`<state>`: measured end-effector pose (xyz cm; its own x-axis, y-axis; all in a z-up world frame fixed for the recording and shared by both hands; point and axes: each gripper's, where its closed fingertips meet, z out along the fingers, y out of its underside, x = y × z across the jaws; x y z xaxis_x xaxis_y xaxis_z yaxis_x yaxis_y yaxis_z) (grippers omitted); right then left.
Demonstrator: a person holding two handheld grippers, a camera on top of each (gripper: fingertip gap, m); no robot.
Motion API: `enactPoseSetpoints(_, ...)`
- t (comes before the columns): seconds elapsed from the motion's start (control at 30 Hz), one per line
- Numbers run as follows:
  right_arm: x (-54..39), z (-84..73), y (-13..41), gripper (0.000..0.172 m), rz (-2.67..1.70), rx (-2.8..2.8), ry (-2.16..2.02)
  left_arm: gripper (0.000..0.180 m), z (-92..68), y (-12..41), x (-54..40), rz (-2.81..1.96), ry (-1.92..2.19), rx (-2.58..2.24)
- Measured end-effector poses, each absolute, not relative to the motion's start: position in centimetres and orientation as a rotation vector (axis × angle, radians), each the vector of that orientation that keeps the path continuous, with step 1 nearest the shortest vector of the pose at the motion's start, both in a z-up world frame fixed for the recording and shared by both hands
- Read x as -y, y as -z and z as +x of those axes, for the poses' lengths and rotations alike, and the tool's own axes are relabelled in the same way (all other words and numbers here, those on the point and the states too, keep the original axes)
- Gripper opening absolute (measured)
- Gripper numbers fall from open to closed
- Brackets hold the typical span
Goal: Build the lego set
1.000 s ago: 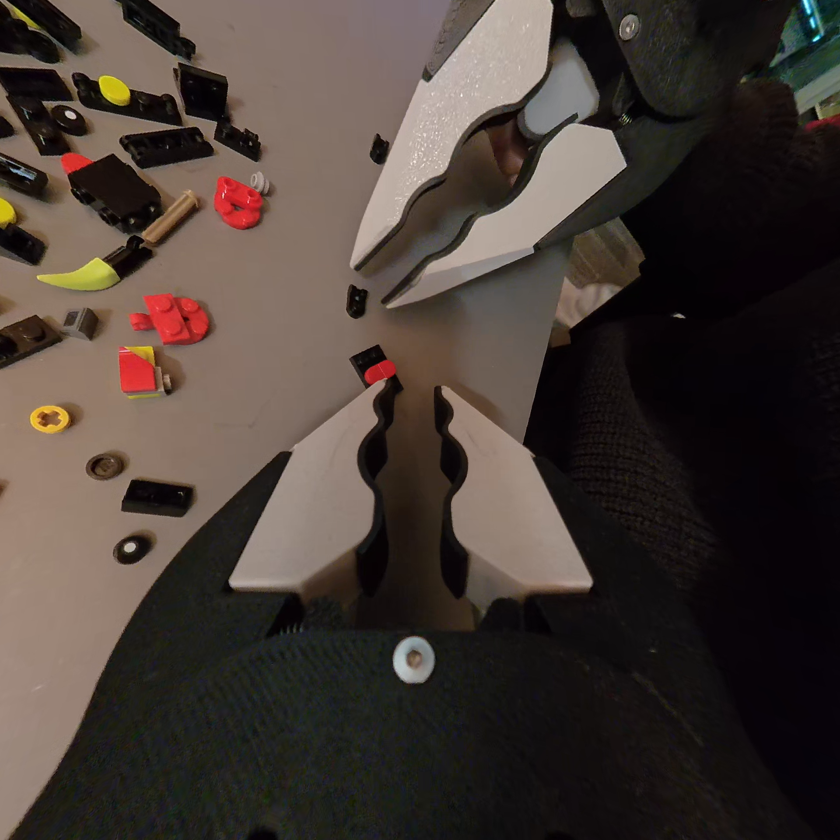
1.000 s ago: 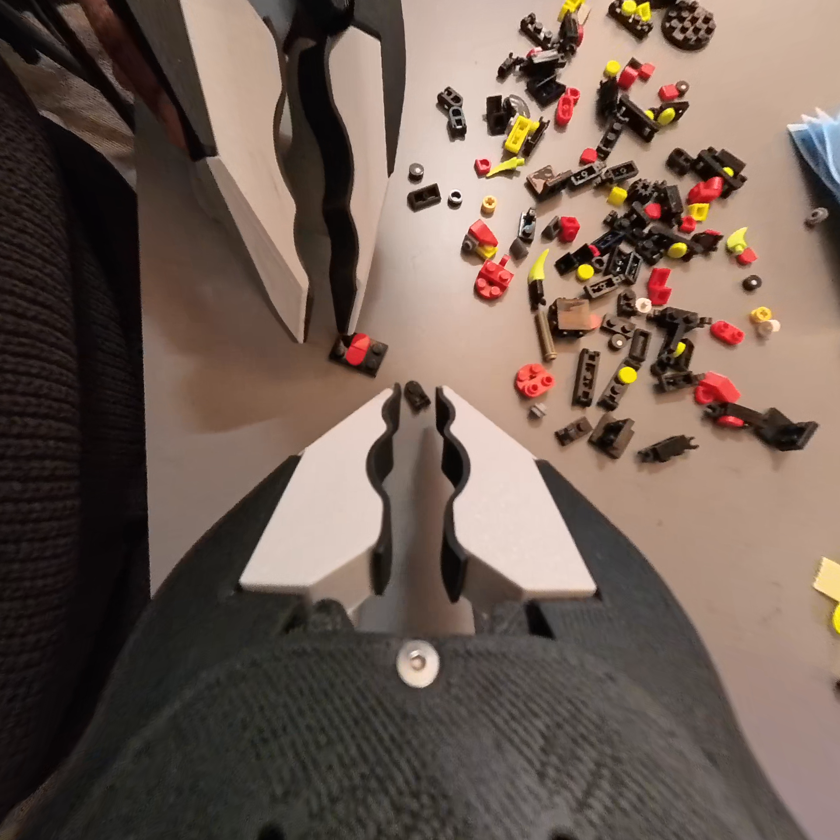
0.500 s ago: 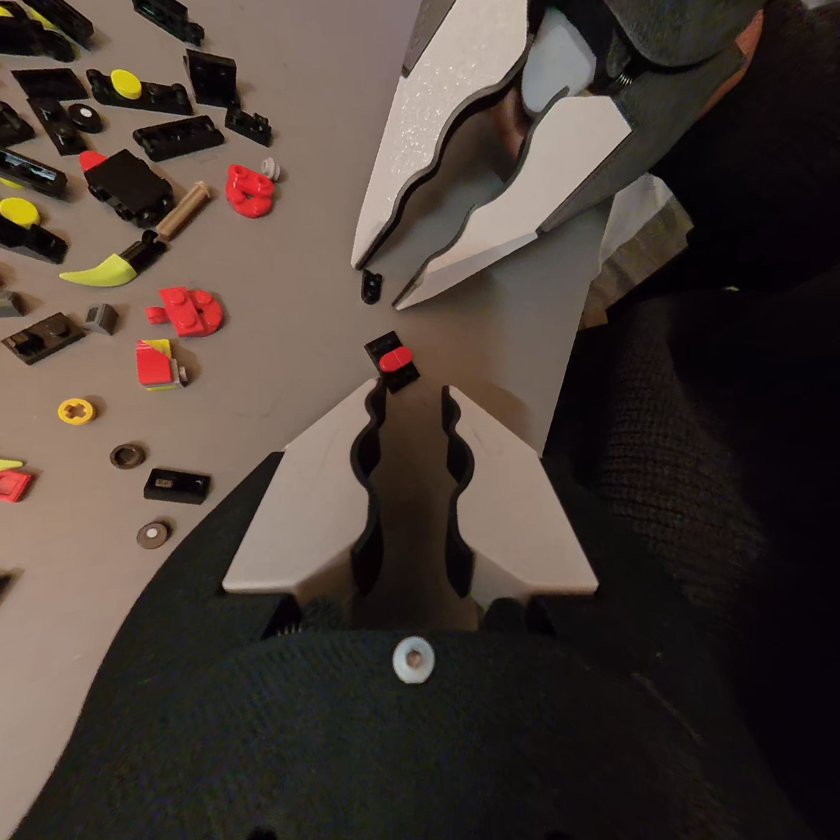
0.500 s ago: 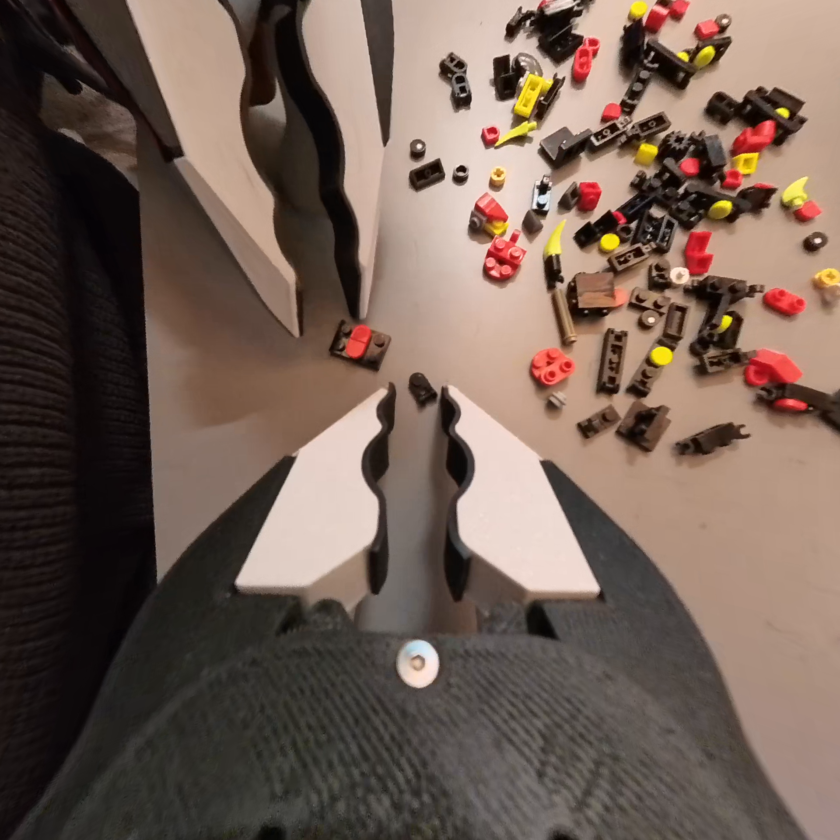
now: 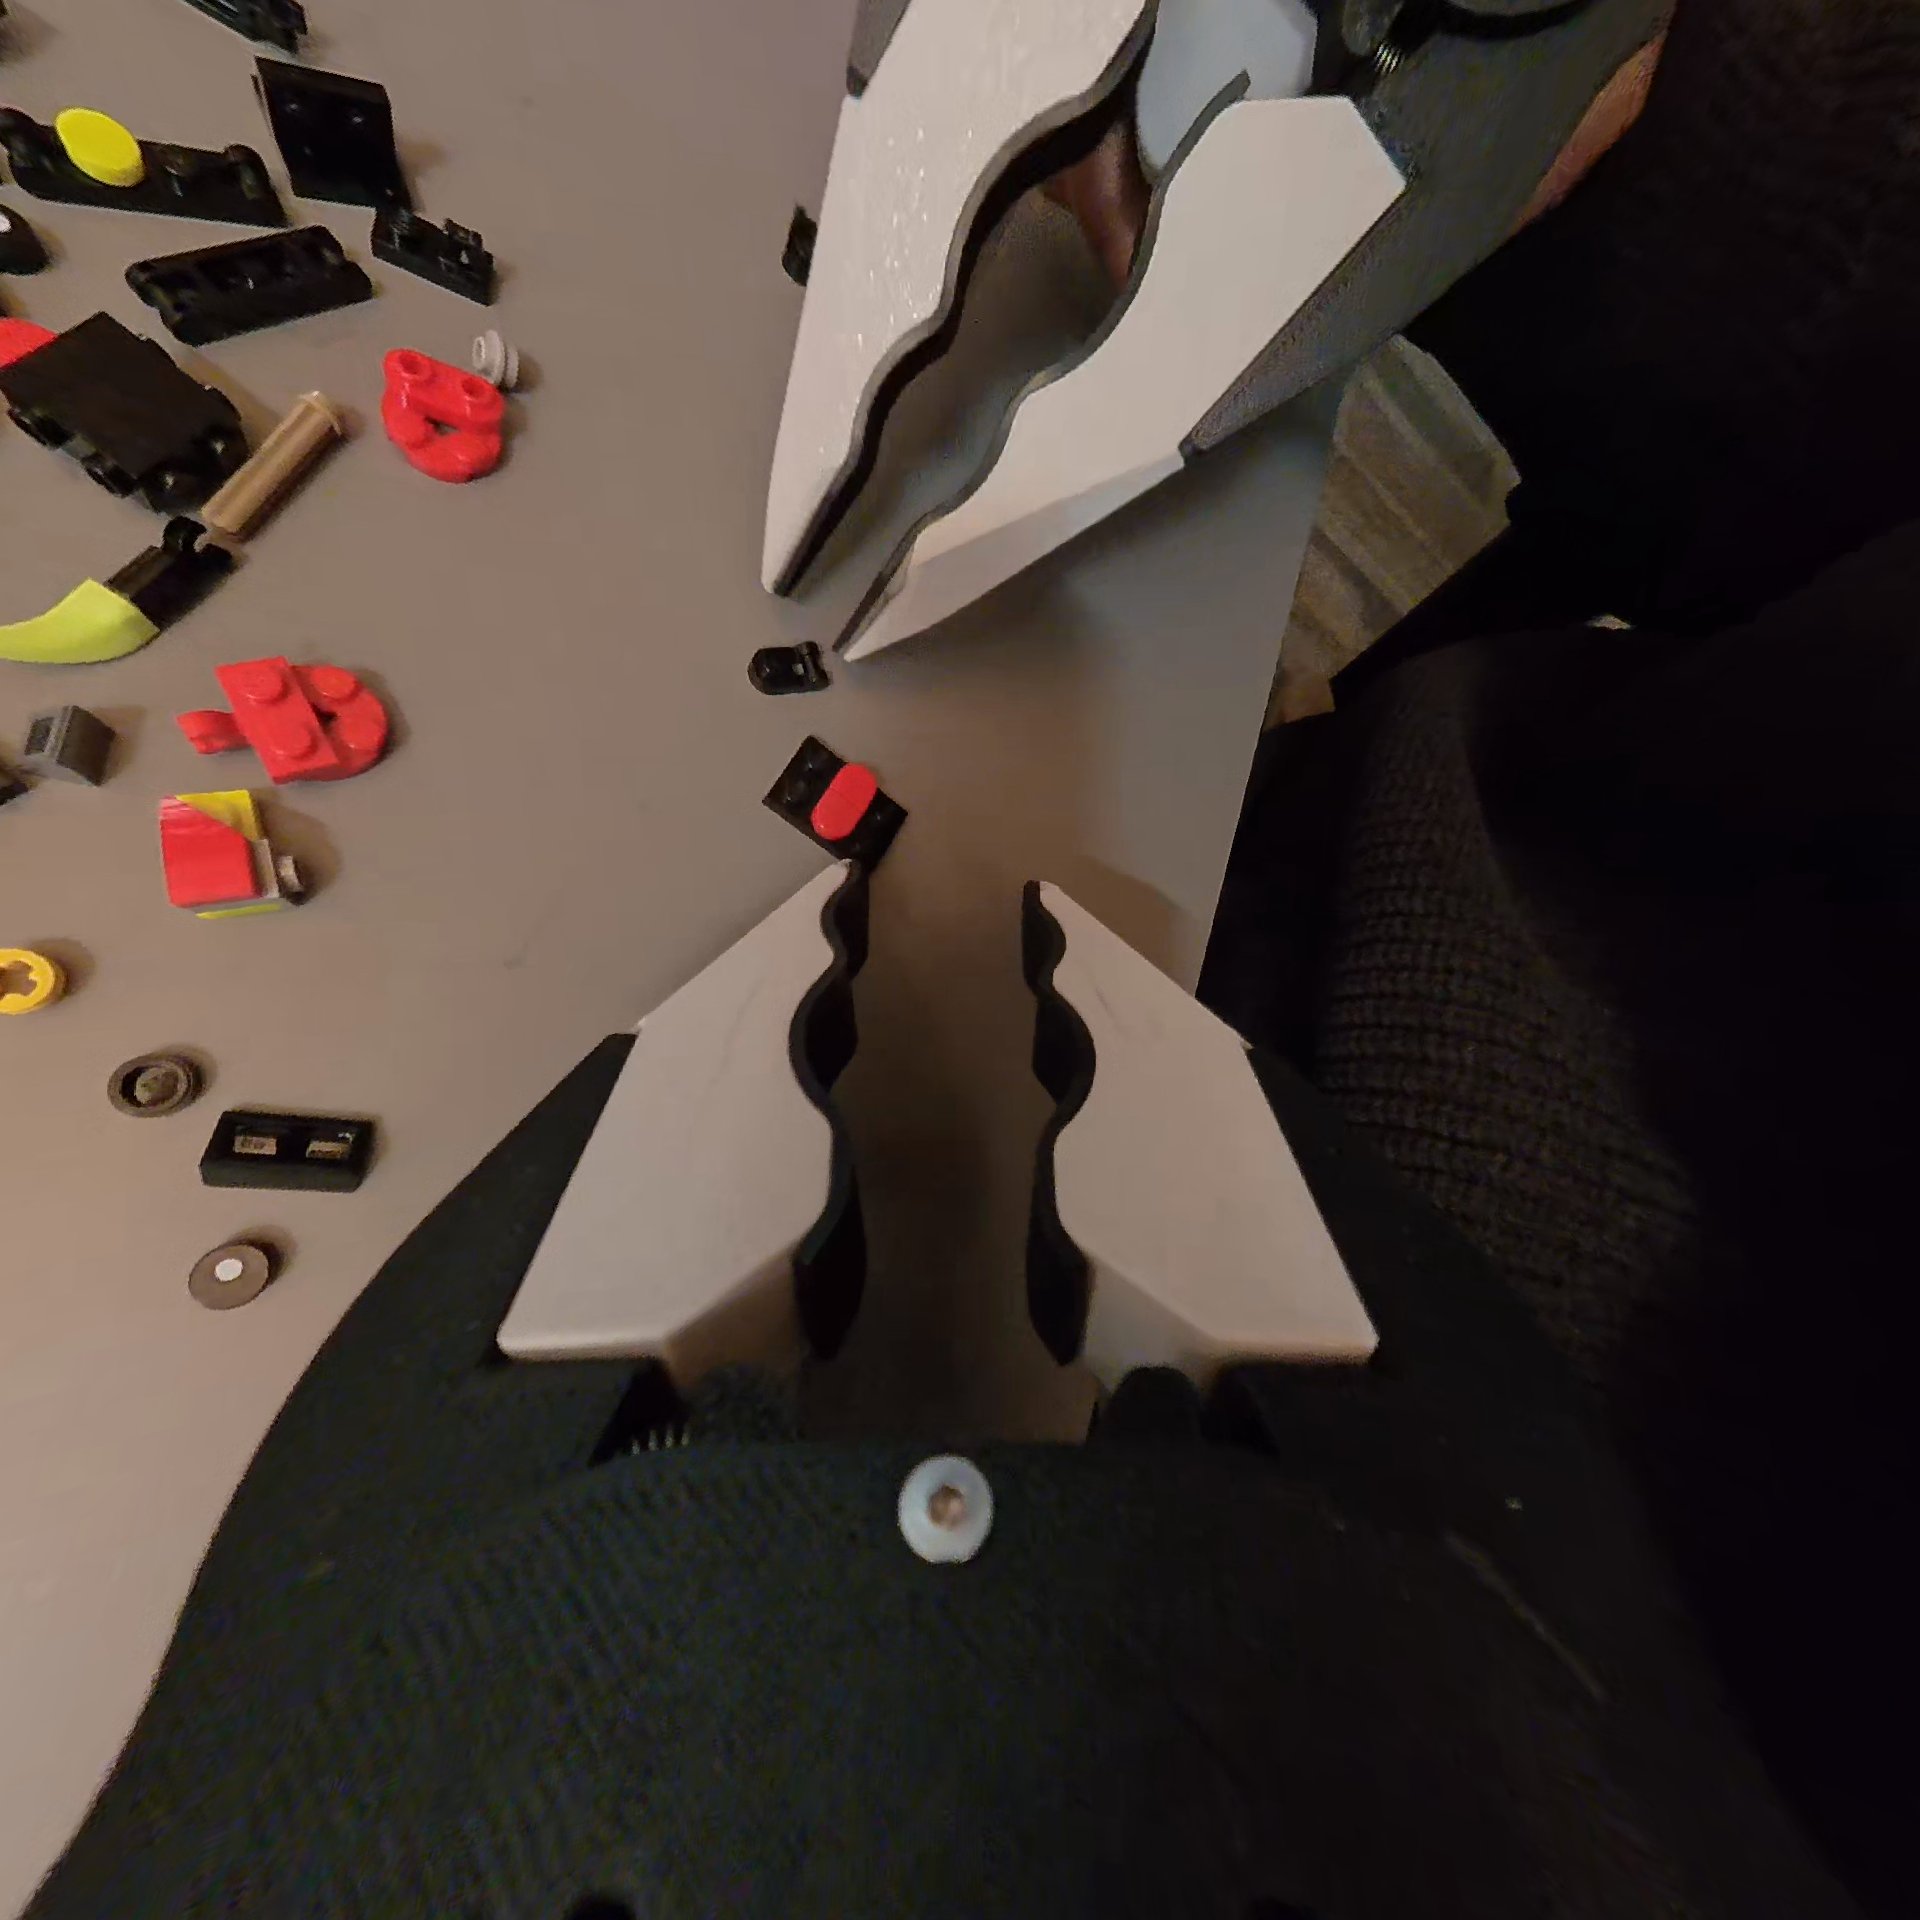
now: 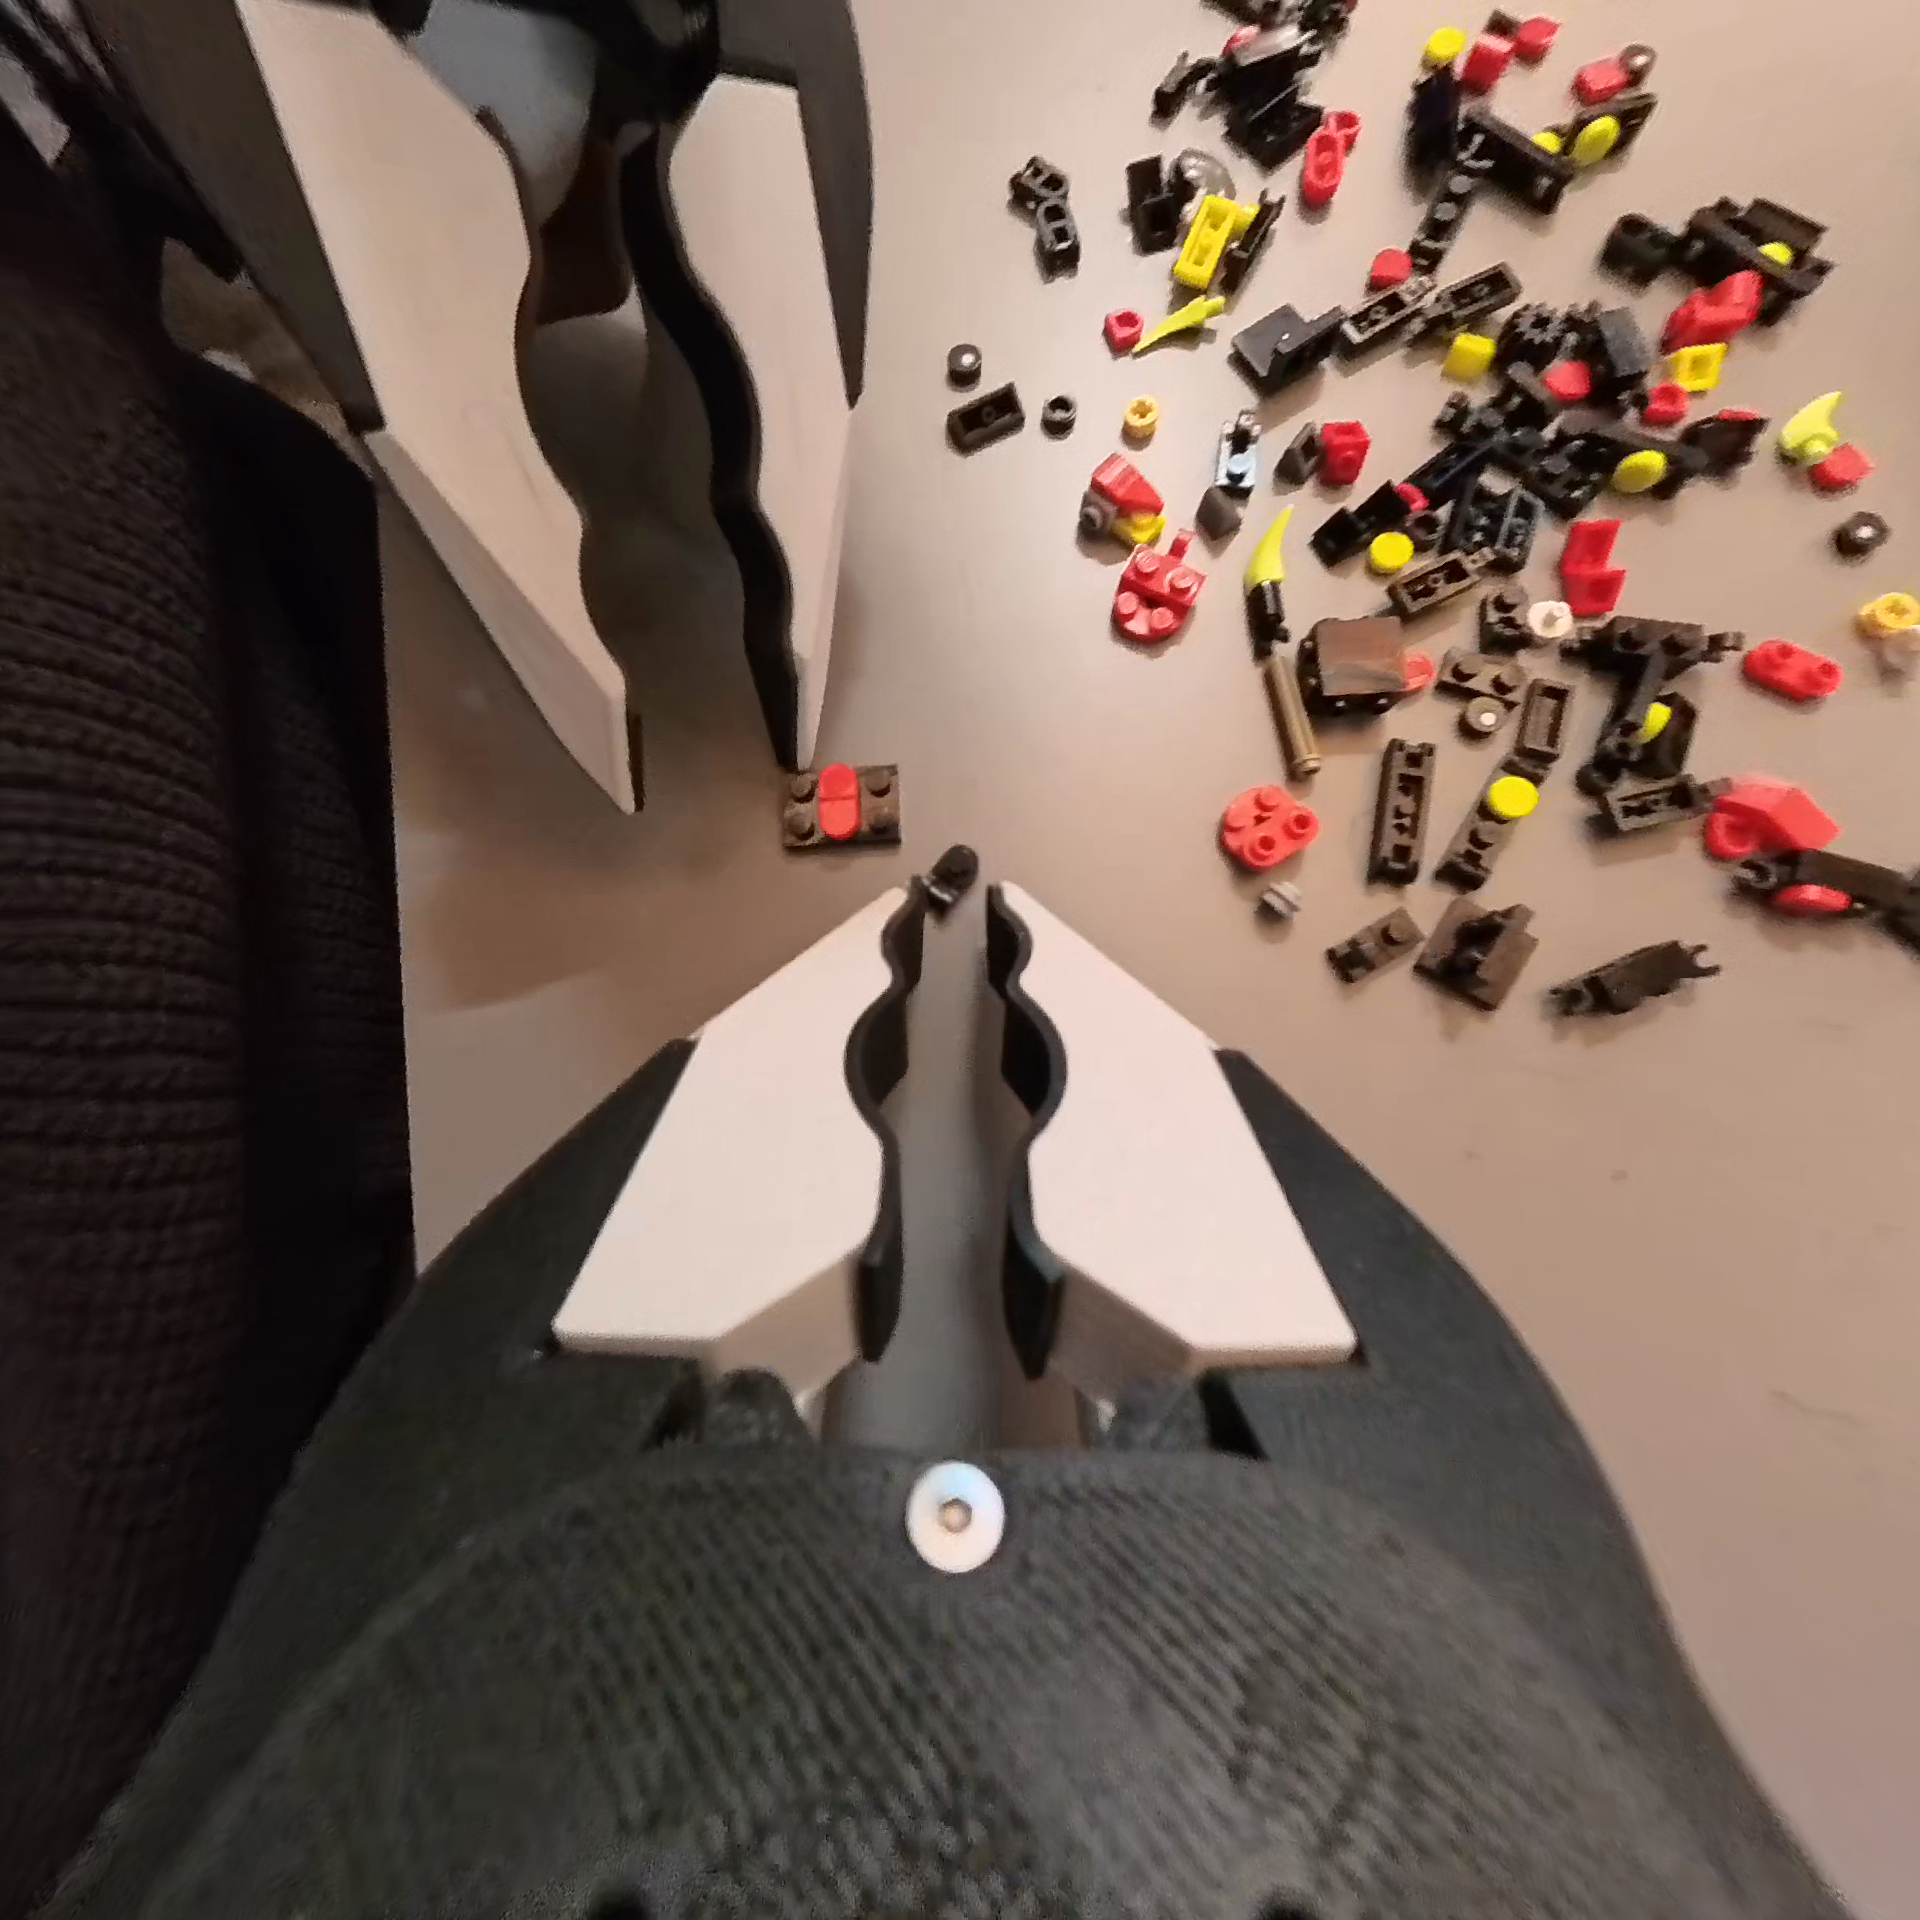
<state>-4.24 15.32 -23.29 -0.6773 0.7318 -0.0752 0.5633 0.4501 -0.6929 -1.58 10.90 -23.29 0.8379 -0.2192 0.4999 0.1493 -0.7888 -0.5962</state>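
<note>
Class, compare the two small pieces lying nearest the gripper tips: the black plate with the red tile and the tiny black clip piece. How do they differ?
The black plate is bigger, flat and rectangular, with a red tile on top; the clip piece is tiny, rounded and all black. The plate lies by the left gripper, the clip piece at the right gripper. Both lie loose on the table.

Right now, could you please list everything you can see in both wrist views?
Grey table: one, under everything.
Black flat plate with a red rounded tile on top: one, at the left gripper's fingertip, near the table edge.
Small black clip piece: one, on the table at the right gripper's fingertips, not gripped.
Loose small building bricks: many, black, red and yellow, spread farther out.
Red rounded studded plate: one, at the pile's near edge.
Left gripper: grey fingers, open, empty.
Right gripper: grey fingers, narrowly open.
Dark knitted sleeve: beside the table edge.
</note>
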Motion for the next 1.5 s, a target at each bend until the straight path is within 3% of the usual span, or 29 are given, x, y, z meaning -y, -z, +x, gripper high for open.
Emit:
enactPoseSetpoints(0.03,-15.4,-4.5,23.1,0.011,-1.158,2.445,-1.046,0.027,-1.6,23.3,-10.9,-2.364,0.746,-0.05)
enactPoseSetpoints(0.3,-15.5,-4.7,21.2,0.021,-1.51,2.096,-1.04,0.026,-2.3,22.7,-11.4,-2.321,0.748,-0.007)
enactPoseSetpoints(1.07,-15.0,-4.8,23.8,0.004,-1.48,2.184,-0.914,0.025,-2.2,22.3,-11.6,-2.294,0.803,0.017)
enactPoseSetpoints(1.5,-15.0,-4.9,23.9,0.007,-1.475,2.189,-0.892,0.025,-2.1,22.3,-11.6,-2.294,0.801,0.013)
